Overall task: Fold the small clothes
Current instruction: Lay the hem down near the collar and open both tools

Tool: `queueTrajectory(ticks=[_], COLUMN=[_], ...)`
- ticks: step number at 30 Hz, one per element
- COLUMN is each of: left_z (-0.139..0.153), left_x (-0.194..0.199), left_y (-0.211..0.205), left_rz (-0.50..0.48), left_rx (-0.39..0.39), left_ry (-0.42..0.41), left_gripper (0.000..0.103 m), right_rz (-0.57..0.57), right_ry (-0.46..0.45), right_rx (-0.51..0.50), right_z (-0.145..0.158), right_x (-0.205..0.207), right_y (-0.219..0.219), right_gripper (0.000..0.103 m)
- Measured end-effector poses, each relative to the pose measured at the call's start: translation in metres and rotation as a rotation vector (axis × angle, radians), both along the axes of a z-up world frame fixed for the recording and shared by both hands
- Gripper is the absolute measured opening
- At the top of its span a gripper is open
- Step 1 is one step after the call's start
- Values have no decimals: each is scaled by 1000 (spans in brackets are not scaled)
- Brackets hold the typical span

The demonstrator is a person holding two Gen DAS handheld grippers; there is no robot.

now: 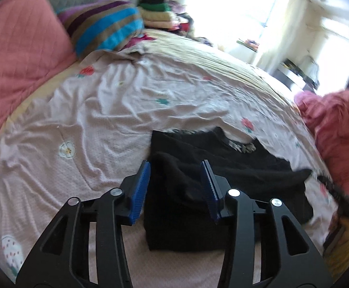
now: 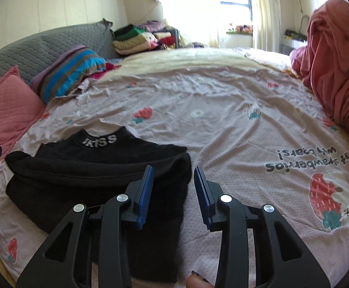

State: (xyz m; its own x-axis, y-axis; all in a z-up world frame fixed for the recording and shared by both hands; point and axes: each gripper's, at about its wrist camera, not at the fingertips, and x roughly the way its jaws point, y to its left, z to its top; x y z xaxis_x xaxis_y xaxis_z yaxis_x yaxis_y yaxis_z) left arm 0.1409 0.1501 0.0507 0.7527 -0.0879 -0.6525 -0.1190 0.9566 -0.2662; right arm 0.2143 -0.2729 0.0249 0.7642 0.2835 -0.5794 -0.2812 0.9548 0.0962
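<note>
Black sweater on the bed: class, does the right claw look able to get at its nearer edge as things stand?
Probably yes. The right claw is open, right above the black sweater's right edge, with nothing between them. The bed sheet beside it leaves the way free.

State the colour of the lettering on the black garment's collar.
White, on the black garment's collar; the right wrist view shows it best.
</note>
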Motion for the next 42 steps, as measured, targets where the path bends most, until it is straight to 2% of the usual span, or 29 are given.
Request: queueTrajectory(ticks=[3, 5, 8, 13, 18, 26, 30, 36, 38, 39, 40, 42], left_z=[-8, -23, -42, -64, -69, -71, -64, -55, -53, -54, -55, -59], left_x=[-5, -2, 2, 17, 37, 76, 91, 88, 84, 84, 84, 85], left_y=[-19, -32, -46, -52, -46, -37, -31, -8, -1, 3, 7, 15], left_rz=[-59, -94, -117, -111, -81, -19, 14, 97, 111, 112, 115, 122], left_rx=[49, 88, 164, 208, 184, 93, 66, 32, 38, 33, 27, 9], left_ry=[29, 89, 145, 191, 192, 176, 145, 56, 50, 59, 66, 87], left_gripper=[16, 11, 10, 10, 10, 10, 10, 24, 28, 32, 34, 35], right_rz=[71, 126, 166, 184, 164, 120, 69, -39, -71, -87, -107, -123], right_ry=[8, 31, 82, 128, 167, 162, 166, 150, 134, 125, 117, 123], right_rx=[-8, -37, -85, -186, -236, -242, -204, -147, -134, -133, -132, -125], right_z=[0, -6, -19, -43, -62, -60, -58, -50, -46, -44, -43, -43], right_x=[-14, -21, -26, -17, 14, 61, 84, 102, 100, 99, 98, 98], right_y=[11, 23, 40, 60, 70, 83, 81, 59, 49, 45, 38, 30], right_gripper=[35, 33, 33, 33, 31, 31, 31, 31, 34, 39, 50, 54])
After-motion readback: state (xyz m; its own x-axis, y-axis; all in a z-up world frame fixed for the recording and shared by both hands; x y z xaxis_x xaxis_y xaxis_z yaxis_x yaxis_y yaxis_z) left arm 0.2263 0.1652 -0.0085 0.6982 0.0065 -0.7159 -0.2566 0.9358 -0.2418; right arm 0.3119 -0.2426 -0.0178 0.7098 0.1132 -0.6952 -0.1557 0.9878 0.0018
